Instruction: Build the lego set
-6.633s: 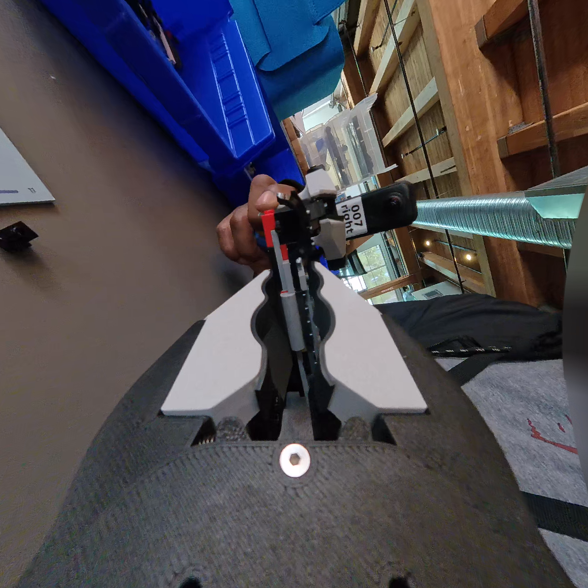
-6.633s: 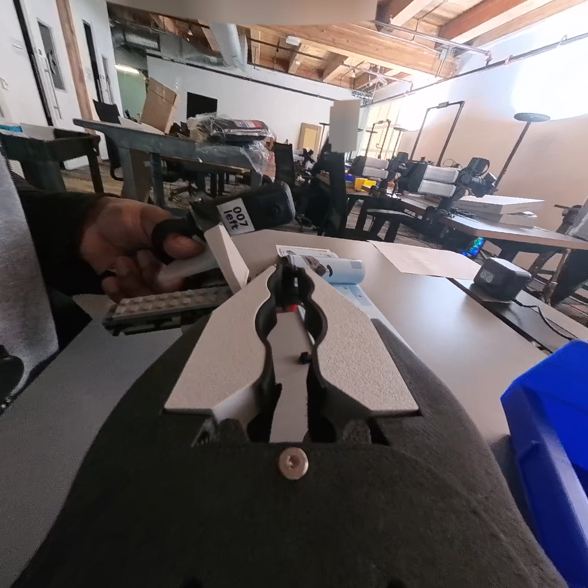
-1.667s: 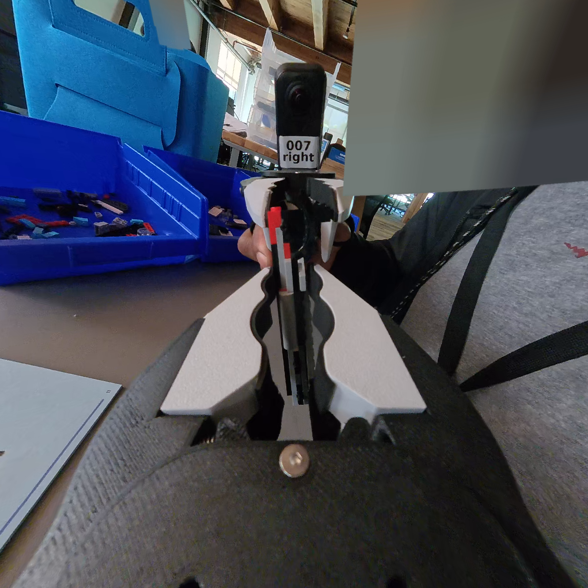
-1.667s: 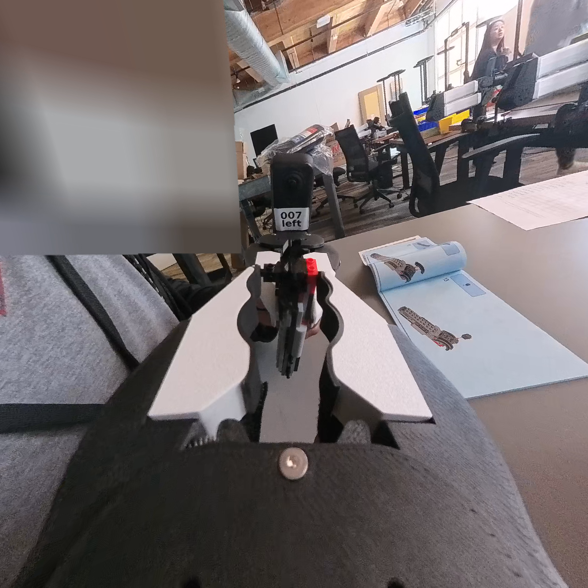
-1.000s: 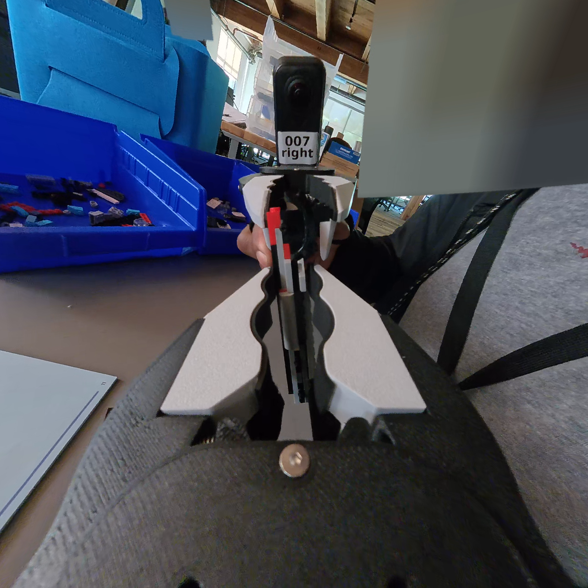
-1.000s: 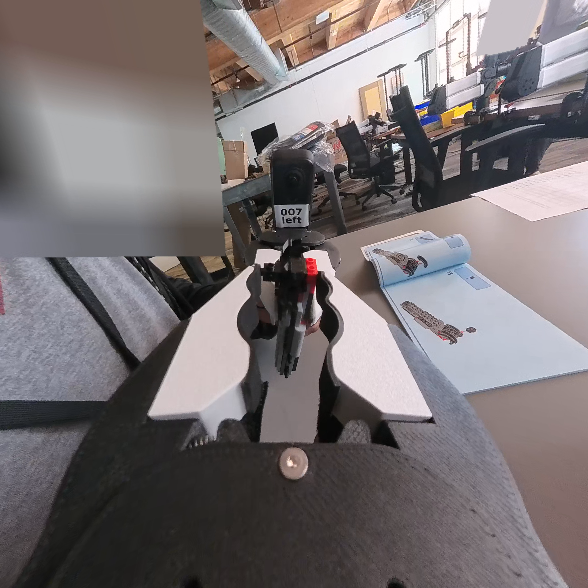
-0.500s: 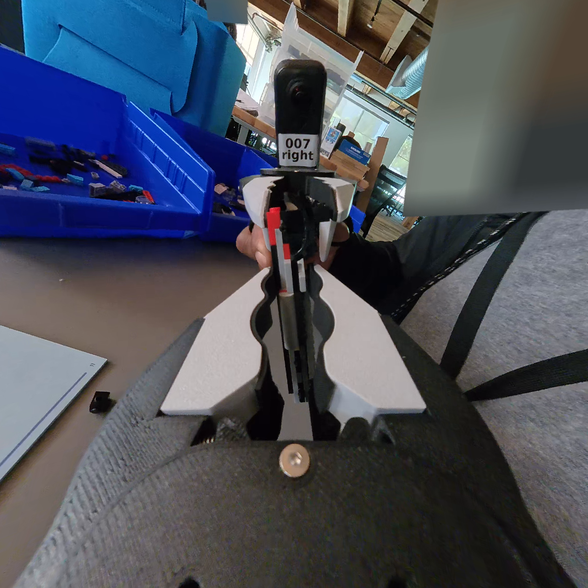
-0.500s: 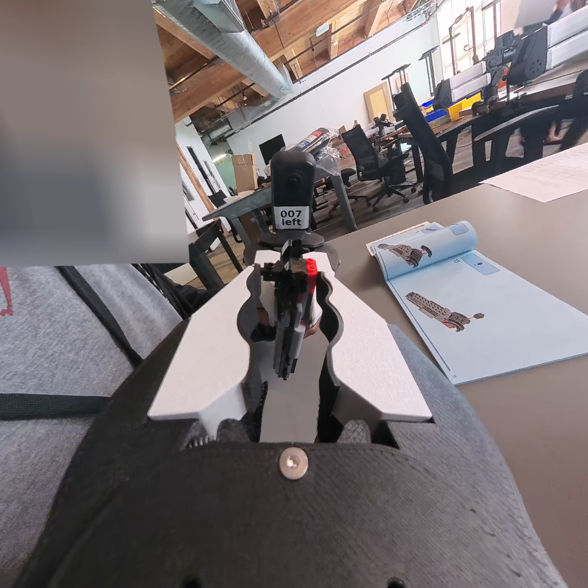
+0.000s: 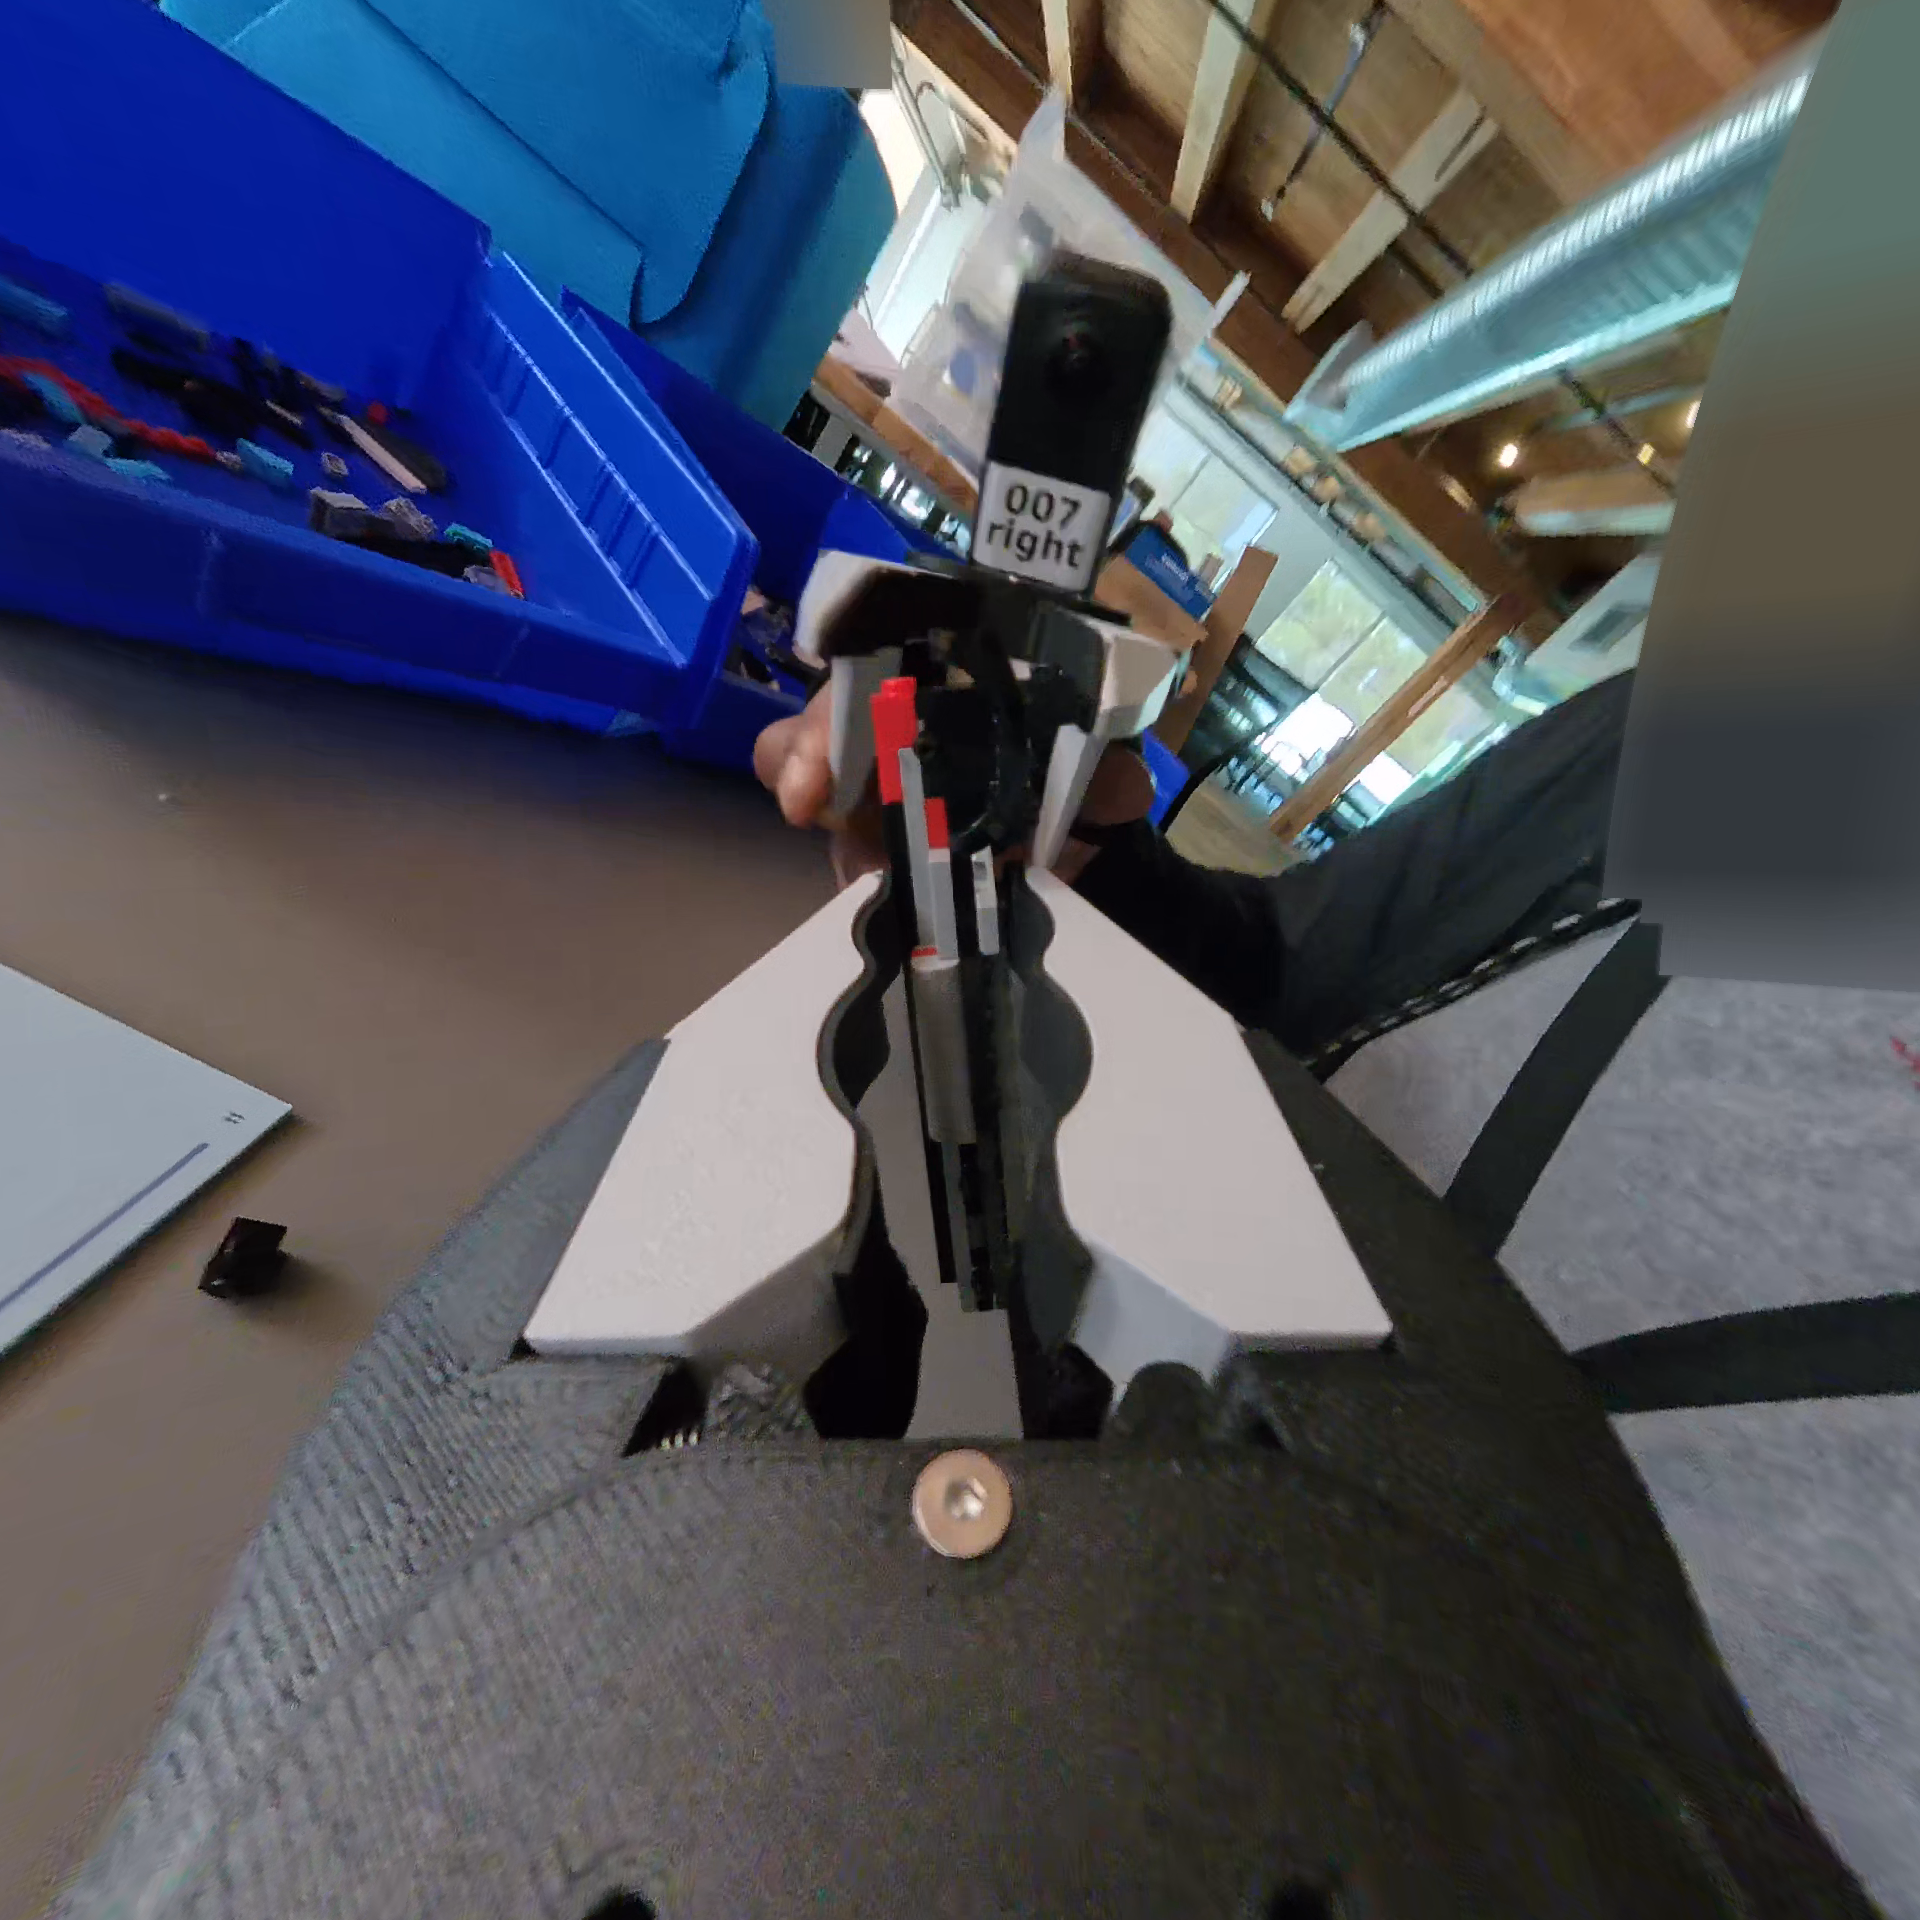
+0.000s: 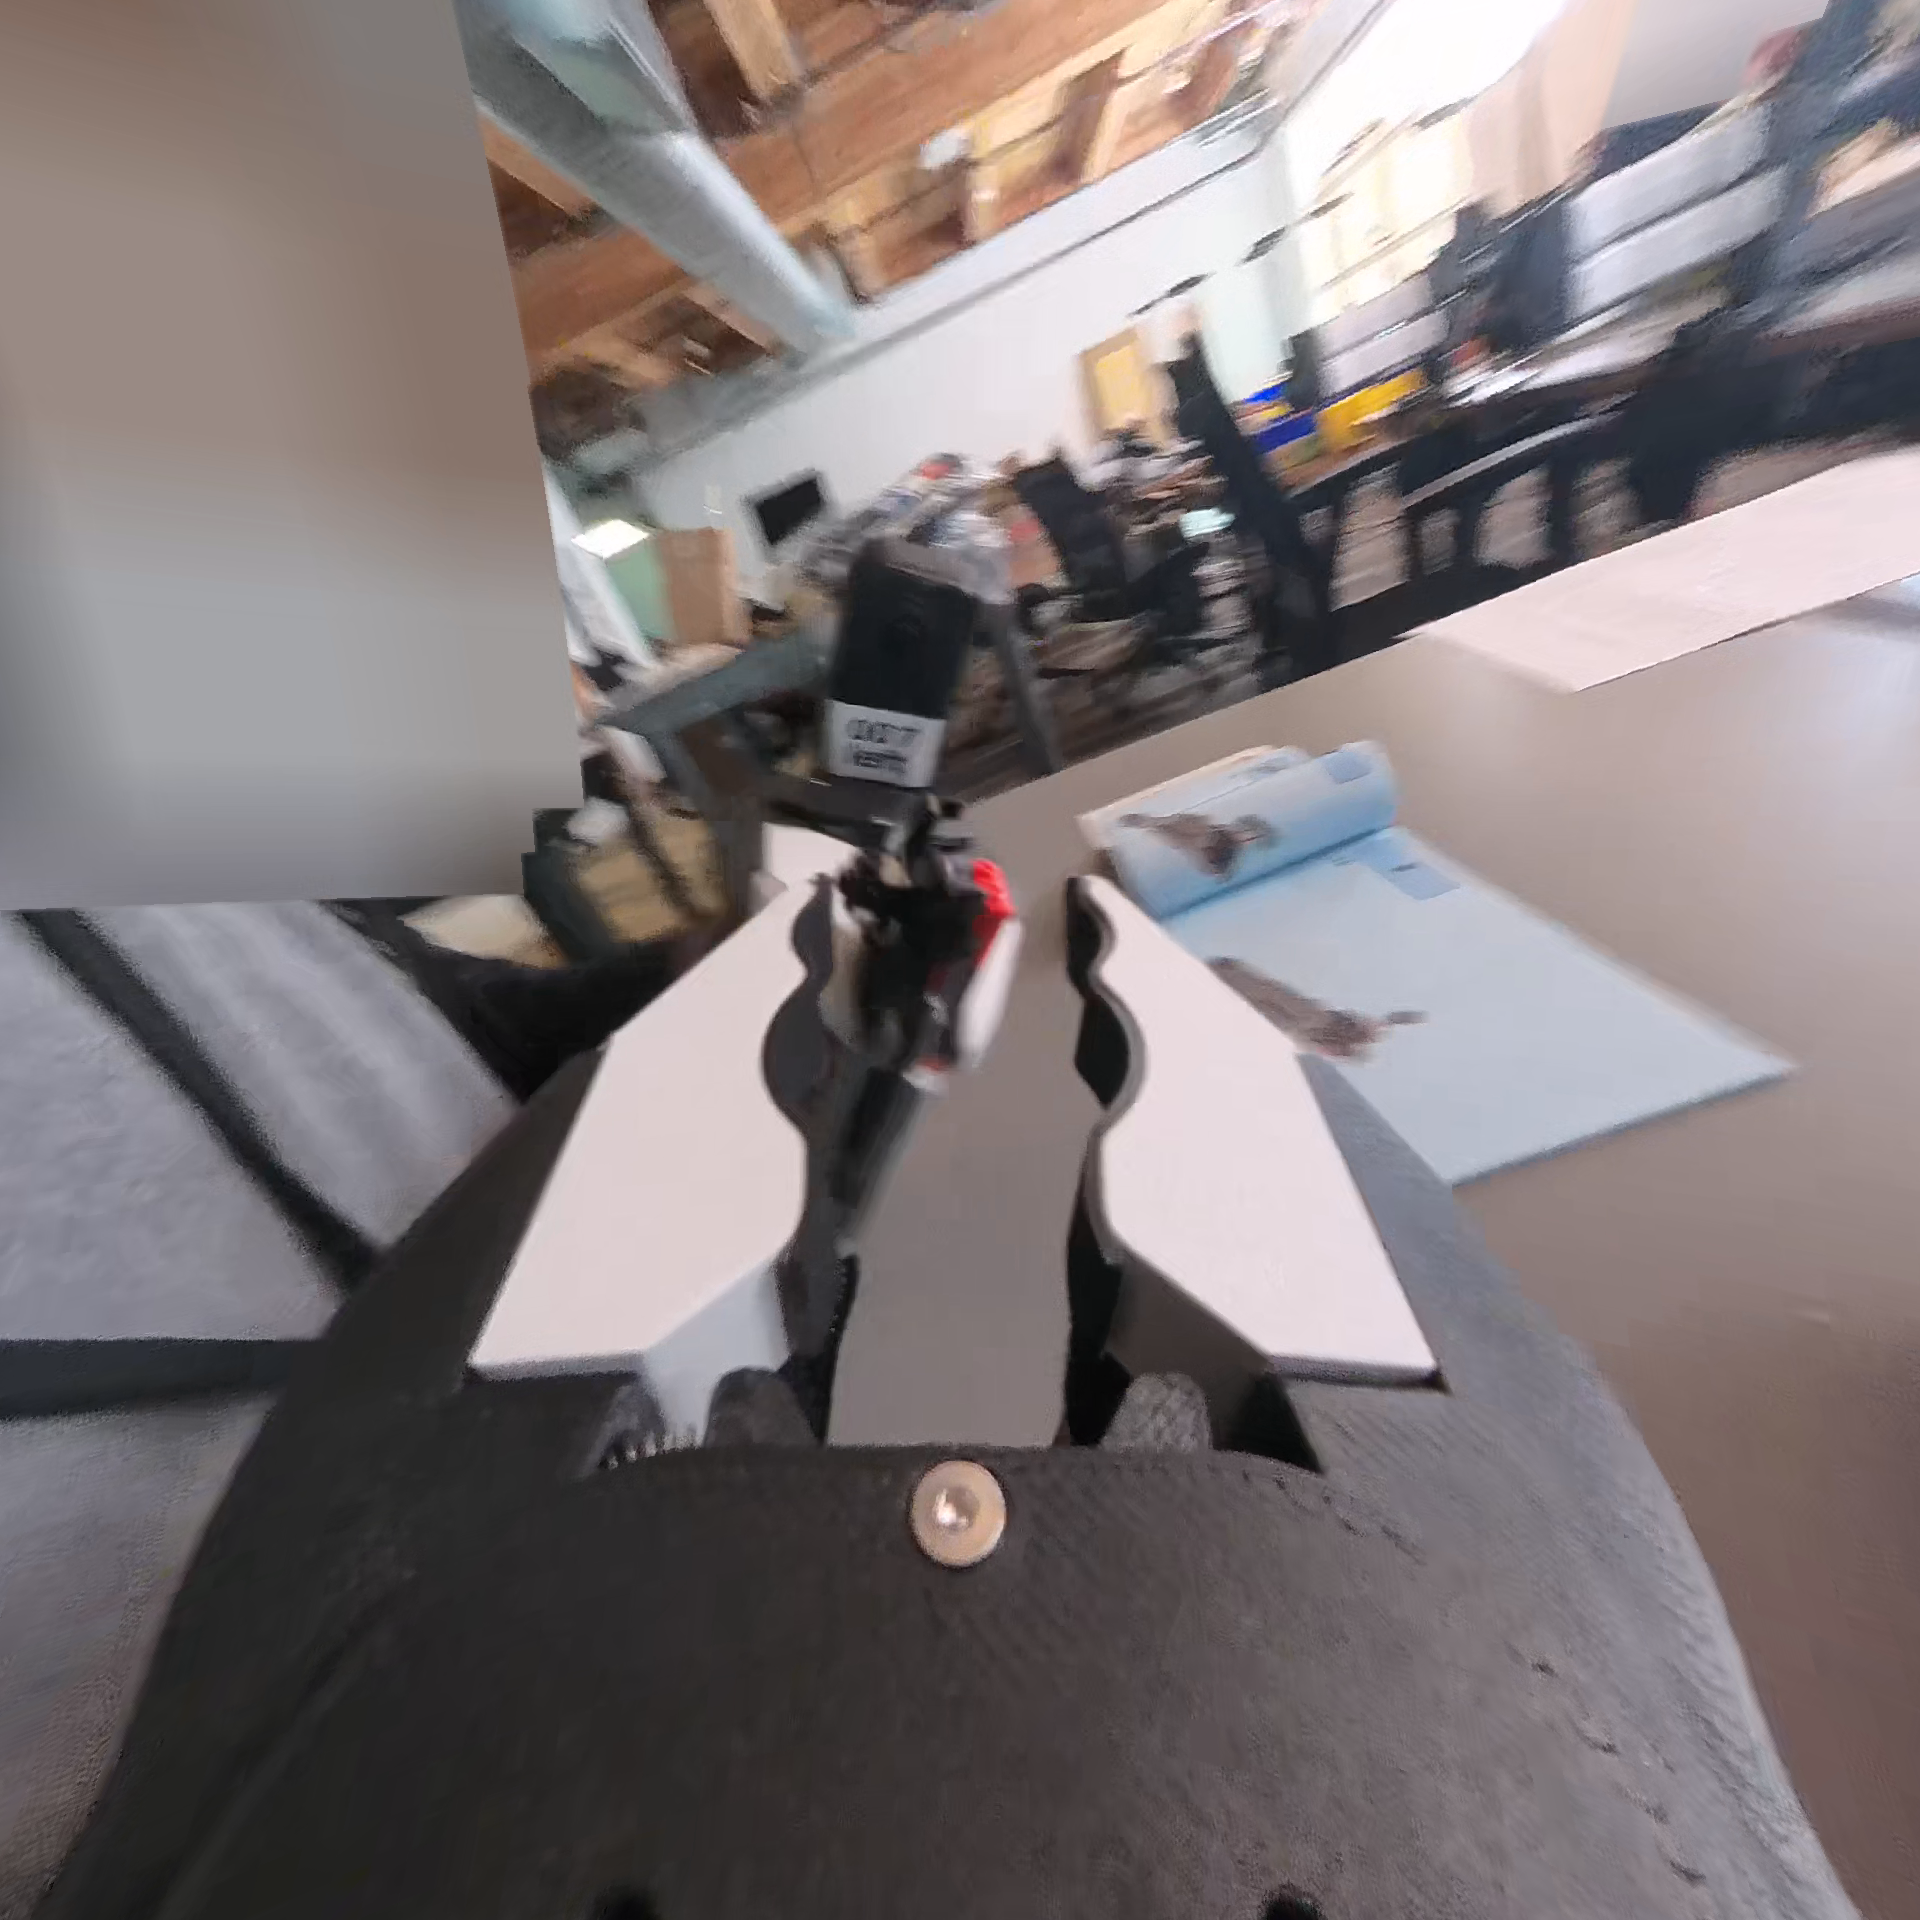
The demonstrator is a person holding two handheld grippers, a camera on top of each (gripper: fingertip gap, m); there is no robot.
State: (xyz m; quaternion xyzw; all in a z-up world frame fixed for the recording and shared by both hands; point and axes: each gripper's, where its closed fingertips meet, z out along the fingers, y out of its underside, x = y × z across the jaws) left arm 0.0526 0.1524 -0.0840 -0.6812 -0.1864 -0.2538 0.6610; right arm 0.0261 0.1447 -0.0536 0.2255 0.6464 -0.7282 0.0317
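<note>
the left tool is clenched on the lego build, a thin stack of grey, black and red plates running up the centre of the frame between its pads. the right tool is released, its two pads parted with a clear gap; the build lies against the left pad and clear of the other. that view is smeared by motion blur, so the contact is hard to judge. at lower left of the left view a small black piece lies on the tabletop, just beside a sheet's corner. the blue bin of loose parts sits upper left. an open instruction booklet lies right of centre.
</note>
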